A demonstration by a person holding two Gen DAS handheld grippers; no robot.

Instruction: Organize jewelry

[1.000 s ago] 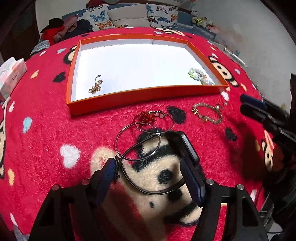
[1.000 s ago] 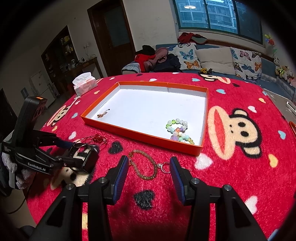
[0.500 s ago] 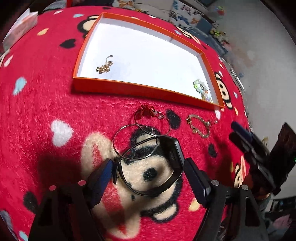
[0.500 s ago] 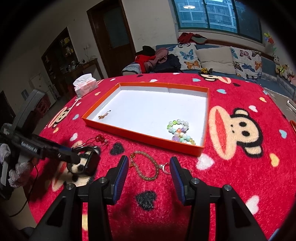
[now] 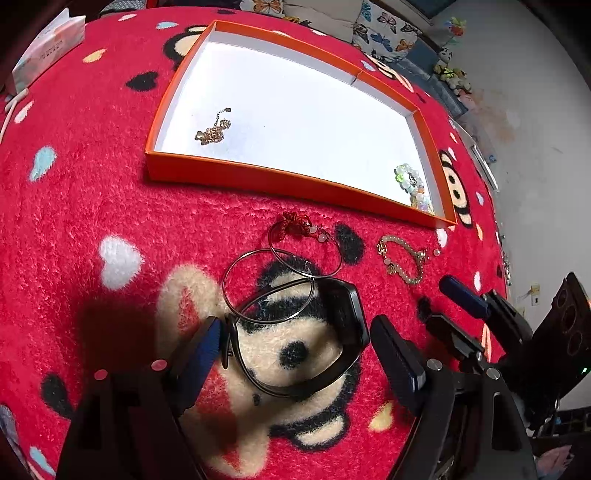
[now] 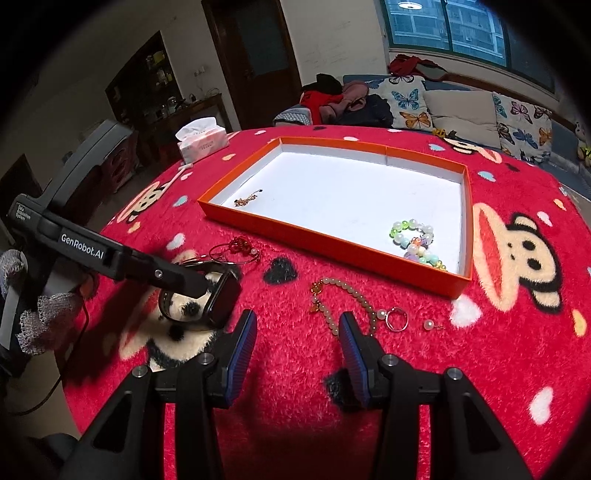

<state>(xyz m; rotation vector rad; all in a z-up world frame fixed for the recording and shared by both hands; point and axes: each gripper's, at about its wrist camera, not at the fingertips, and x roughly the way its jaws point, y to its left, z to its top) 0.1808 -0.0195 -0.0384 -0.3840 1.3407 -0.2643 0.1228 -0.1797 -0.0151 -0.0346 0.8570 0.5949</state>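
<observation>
Left gripper (image 5: 295, 343) wide apart, straddling the black watch (image 5: 332, 332); right gripper (image 6: 297, 338) apart, bracelet (image 6: 343, 295) just ahead.

Ahead of the right gripper, a sofa (image 6: 461, 107) with butterfly cushions (image 6: 408, 99) stands under a dark window (image 6: 461, 29). Left of it, a dark wooden door (image 6: 255, 62), and what may be shelves (image 6: 147, 81) farther left.

tray interior: wide bare white floor between gold chain (image 5: 213, 130) and bead bracelet (image 6: 416, 243).
tray front: orange wall (image 5: 280, 180) bars a low approach.
blanket foreground: crowded by hoops (image 5: 269, 284), watch (image 5: 332, 332), pearl bracelet (image 6: 347, 299).
</observation>
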